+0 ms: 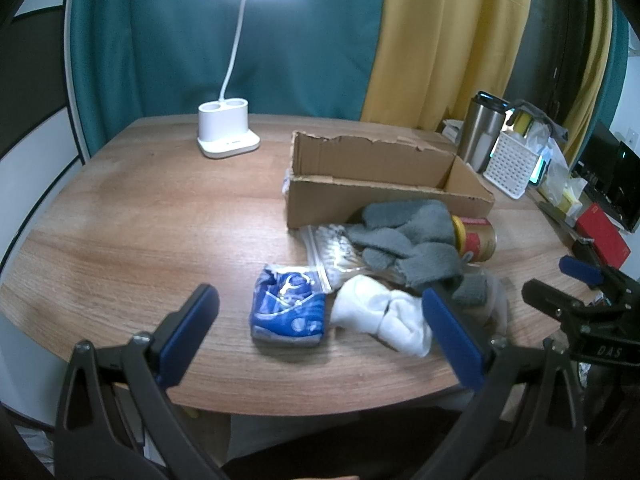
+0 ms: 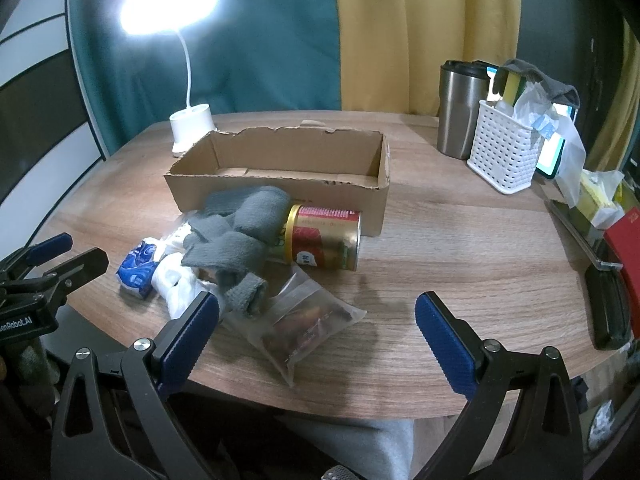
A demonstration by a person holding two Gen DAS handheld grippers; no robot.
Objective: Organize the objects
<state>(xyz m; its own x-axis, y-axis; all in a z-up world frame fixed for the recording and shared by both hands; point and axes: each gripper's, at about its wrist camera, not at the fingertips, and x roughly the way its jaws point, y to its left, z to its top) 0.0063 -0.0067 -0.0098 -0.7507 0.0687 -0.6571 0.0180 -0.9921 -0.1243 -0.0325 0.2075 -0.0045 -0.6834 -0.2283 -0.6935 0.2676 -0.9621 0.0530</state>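
Note:
An open cardboard box stands on the round wooden table, nothing visible inside. In front of it lies a heap: grey socks, a red and gold can on its side, white socks, a blue packet and clear zip bags. My left gripper hovers open over the near edge before the blue packet. My right gripper hangs open above the near zip bag.
A lit white desk lamp stands behind the box. At the right are a steel tumbler, a white perforated basket with sponges, a phone and a red box. Curtains hang behind.

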